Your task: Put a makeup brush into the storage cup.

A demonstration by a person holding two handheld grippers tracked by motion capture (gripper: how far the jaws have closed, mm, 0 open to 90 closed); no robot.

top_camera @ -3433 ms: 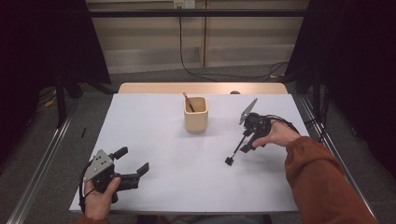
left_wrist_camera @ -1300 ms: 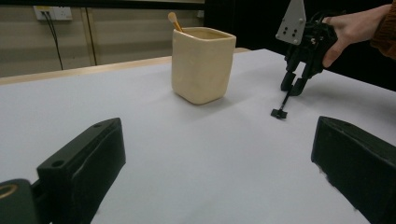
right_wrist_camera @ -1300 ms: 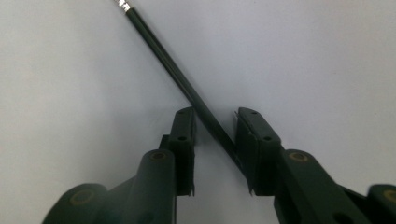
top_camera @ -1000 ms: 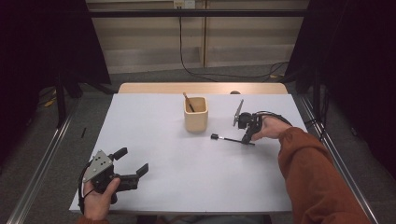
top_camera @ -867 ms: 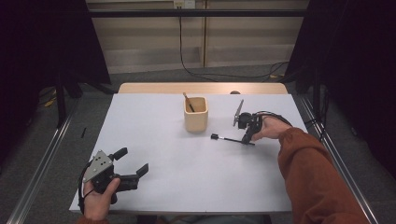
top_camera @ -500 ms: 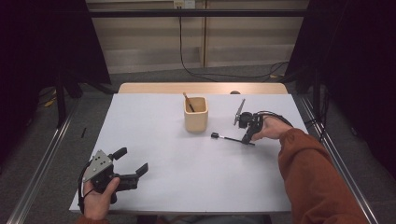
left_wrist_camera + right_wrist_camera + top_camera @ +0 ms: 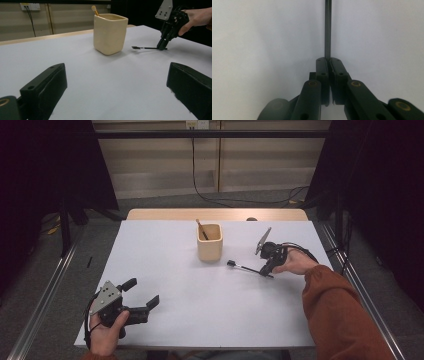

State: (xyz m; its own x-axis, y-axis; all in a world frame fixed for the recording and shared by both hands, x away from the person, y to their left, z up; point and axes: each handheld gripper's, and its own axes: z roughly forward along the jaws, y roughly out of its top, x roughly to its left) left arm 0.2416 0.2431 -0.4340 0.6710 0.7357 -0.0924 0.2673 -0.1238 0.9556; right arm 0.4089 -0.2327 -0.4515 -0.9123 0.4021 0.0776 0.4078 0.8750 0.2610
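Black jaws of the left gripper (image 7: 141, 300) stood apart, idle, nearest the person. Farther off, the right gripper (image 7: 265, 271) was clamped on a thin brush (image 7: 244, 267) lying level just above the table (image 7: 200, 310). Beyond its tip stood the cup (image 7: 209, 241); next, probably, tilting the brush upright into it.

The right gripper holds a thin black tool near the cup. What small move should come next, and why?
Probably lift the thin black tool off the table and swing its head toward the beige cup. The right gripper is shut on its handle, the tool lies nearly level beside the cup, and a wooden stick already stands inside.
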